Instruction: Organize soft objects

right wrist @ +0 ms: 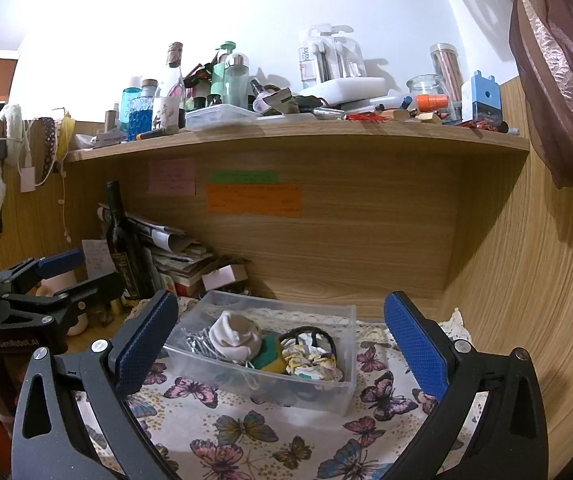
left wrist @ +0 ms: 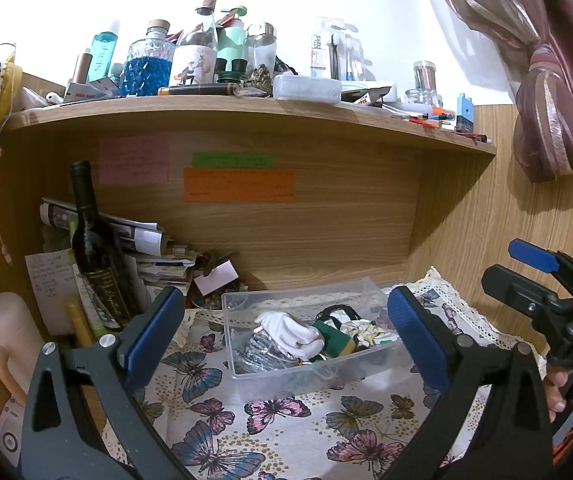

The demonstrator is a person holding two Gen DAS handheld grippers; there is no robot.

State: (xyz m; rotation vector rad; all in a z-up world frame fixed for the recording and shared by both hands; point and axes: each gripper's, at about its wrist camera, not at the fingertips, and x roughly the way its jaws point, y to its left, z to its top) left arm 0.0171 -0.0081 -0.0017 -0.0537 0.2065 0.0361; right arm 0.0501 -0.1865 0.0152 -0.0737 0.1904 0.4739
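Soft objects sat heaped inside a clear plastic bin (left wrist: pixel 302 360) on a butterfly-print tablecloth (left wrist: pixel 222 432), under a wooden shelf (left wrist: pixel 246 112) crowded with bottles. In the bin lay a white sock (left wrist: pixel 290 332), a grey knitted piece (left wrist: pixel 258 350), a green-and-yellow sponge (left wrist: pixel 336 340), a black hair band (right wrist: pixel 306 334) and a floral scrunchie (right wrist: pixel 312 362).

The left gripper (left wrist: pixel 286 334) was spread wide and held nothing. In the left wrist view the bin lay just ahead of its blue-padded fingers (left wrist: pixel 154 328), framed between them and touching neither. The right gripper (right wrist: pixel 282 344) was likewise spread wide with nothing in its grasp. In the right wrist view the bin sat between and just beyond its blue pads (right wrist: pixel 418 348), apart from both. Each tool showed at the edge of the other's view: the right one at the far right of the left wrist view, the left one at the far left of the right wrist view, both beside the bin rather than over it.

A dark wine bottle (left wrist: pixel 94 248) stood upright to the left of the bin, in front of stacked papers (left wrist: pixel 142 240). An orange sticky note (left wrist: pixel 238 185) was stuck on the back panel, and a mauve curtain (left wrist: pixel 546 80) hung at upper right.
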